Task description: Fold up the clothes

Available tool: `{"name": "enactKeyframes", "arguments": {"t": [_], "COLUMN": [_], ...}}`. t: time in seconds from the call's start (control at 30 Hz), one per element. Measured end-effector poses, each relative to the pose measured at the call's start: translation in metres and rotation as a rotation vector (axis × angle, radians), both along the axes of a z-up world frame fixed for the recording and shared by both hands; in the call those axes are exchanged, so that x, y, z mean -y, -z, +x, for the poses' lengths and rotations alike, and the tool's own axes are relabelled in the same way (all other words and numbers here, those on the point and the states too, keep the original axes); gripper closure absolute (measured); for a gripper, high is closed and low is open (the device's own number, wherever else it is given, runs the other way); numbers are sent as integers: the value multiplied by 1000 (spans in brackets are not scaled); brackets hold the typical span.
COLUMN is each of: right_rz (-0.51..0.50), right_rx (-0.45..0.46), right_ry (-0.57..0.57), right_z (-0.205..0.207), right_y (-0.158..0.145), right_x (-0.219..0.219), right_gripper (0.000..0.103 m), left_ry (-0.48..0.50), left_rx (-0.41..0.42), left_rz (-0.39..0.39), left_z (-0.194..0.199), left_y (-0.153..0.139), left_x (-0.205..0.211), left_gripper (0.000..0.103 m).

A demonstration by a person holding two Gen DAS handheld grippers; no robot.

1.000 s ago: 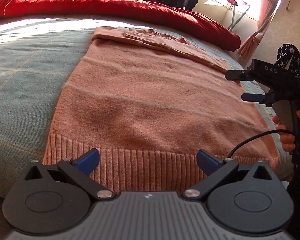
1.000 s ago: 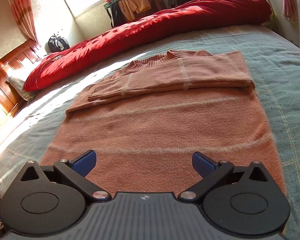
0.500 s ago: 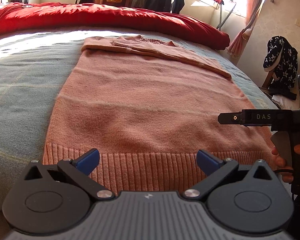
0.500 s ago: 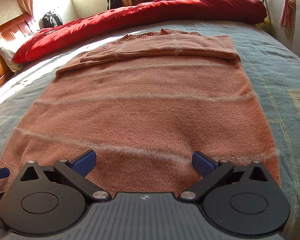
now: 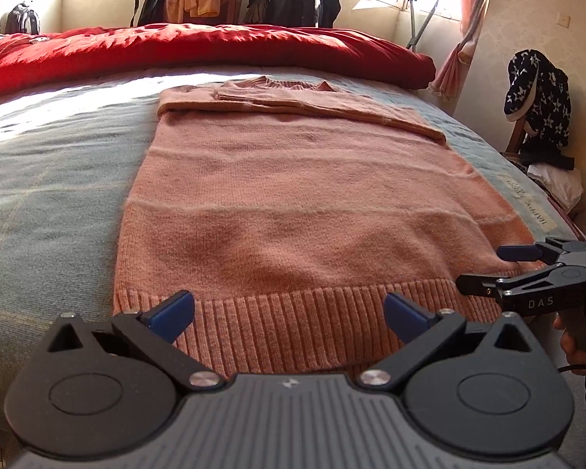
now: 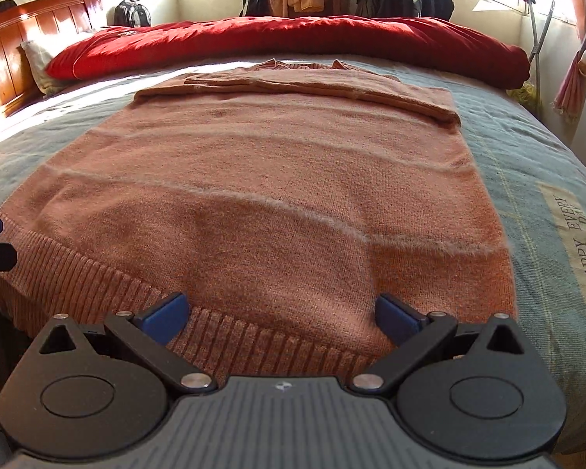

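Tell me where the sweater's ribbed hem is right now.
The ribbed hem lies at the bed's near edge in both wrist views, directly ahead of the open left gripper and right gripper.

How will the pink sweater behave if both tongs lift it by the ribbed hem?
The sweater is soft knit lying limp on the bed, so it will probably sag between grips. The sleeves folded loosely across the chest may slide off. The ribbed hem looks thick, likely easy to pinch.

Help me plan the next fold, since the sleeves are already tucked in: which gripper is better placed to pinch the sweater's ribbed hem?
Neither clearly; probably both. The left gripper is open over the ribbed hem toward the sweater's left side, and the right gripper is open over its right part.
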State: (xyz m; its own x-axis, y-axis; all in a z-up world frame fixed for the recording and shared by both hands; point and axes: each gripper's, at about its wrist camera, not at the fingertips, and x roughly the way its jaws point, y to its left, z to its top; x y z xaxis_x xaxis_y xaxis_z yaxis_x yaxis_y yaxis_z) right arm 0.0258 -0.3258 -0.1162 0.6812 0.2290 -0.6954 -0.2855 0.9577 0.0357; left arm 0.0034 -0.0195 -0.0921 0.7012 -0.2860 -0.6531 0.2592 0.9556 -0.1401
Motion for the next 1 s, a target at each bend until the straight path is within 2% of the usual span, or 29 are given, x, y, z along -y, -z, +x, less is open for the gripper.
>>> {"name": "enactKeyframes", "arguments": {"t": [0.1, 0.23, 0.33, 0.5, 0.57, 0.67, 0.8, 0.9, 1.0], "right_rz": [-15, -25, -50, -101, -137, -220, -319, -377, -456], "right_rx": [-4, 23, 49, 32, 64, 107, 137, 143, 184], "right_ry": [5, -20, -67, -108, -130, -225, -393, -469, -497], "right_z": [1, -3, -9, -11, -17, -32, -53, -62, -70], "right_y": [0, 3, 4, -4, -10, -16, -10, 4, 20], "right_x": [-3, -2, 0, 0, -2, -10, -24, -35, -49], "right_gripper": [0, 0, 0, 0, 0, 0, 0, 0, 0], "left_ry": [33, 46, 111, 252, 319, 488, 684, 754, 790], "left_rx": [31, -34, 22, 147, 211, 356, 499, 550, 585], "left_rz": [3, 7, 74, 298, 397, 585, 845, 970, 1072], "left_z": [8, 11, -3, -27, -37, -58, -79, -81, -80], "left_y": [0, 20, 25, 23, 22, 26, 48, 70, 91], "left_x": [4, 3, 3, 16, 22, 42, 66, 75, 82], "left_gripper": [1, 1, 1, 1, 1, 1, 1, 1, 1]}}
